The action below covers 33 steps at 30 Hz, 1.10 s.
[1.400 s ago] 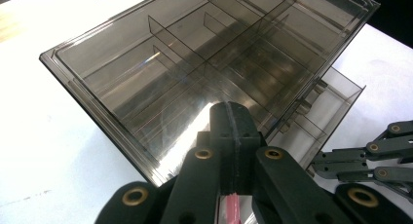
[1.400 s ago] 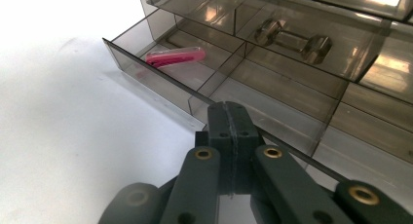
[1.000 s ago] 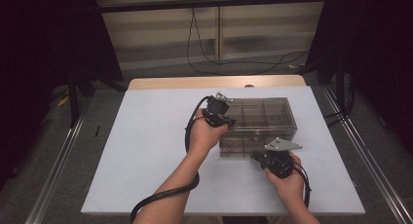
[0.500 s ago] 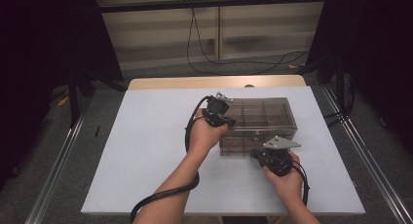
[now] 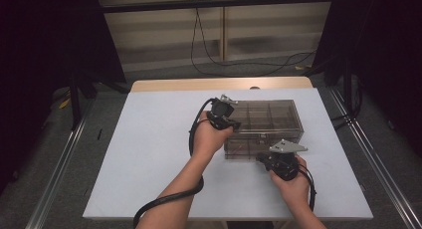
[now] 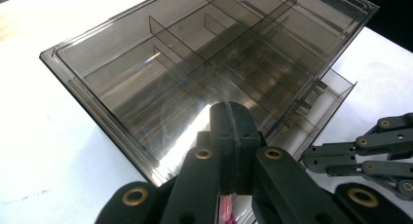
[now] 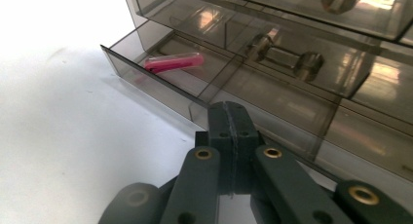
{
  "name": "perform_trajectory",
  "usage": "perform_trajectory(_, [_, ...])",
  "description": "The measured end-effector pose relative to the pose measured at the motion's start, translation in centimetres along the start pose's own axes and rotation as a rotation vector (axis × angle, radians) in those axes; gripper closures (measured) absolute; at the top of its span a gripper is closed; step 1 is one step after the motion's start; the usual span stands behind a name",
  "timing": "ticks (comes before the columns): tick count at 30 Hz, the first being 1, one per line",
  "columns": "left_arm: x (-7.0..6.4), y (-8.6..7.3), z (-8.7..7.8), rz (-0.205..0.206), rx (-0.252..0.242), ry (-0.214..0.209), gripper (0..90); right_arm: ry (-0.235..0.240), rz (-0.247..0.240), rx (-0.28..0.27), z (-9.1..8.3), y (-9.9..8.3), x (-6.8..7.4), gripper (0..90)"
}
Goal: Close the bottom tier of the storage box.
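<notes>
A smoky clear drawer box [image 5: 268, 120] stands on the white table [image 5: 149, 154]. My left gripper [image 5: 230, 123] is shut, and its tip [image 6: 230, 112] presses on the box's top [image 6: 195, 63] near the front left corner. In front of the box, my right gripper [image 5: 260, 159] is also shut. Its tip [image 7: 229, 112] sits against the front wall of a low drawer [image 7: 160, 87] that is pulled partly out. A small pink capsule-shaped piece [image 7: 174, 62] lies in that drawer's left compartment. Whether the jaws pinch the drawer wall is unclear.
Another drawer above carries a dumbbell-shaped knob [image 7: 285, 56]. The right gripper's linkage [image 6: 360, 156] shows beside the box in the left gripper view. Cables trail from both grippers toward the table's near edge. Metal rails run along both sides of the table.
</notes>
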<state>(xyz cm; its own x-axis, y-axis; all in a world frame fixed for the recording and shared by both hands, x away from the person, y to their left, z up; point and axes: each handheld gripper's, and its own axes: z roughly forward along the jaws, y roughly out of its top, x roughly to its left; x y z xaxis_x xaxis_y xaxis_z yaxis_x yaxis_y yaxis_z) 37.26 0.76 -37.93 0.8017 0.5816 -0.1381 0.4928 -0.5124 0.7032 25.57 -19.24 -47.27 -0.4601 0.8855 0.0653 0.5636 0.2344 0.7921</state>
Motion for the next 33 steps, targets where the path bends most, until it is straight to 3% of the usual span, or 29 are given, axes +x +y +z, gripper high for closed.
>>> perform_trajectory(33, [0.07, -0.05, 0.0, 0.004, -0.002, -0.005, 90.0, -0.025, 0.016, -0.012, 0.3, -0.1, -0.77, 90.0])
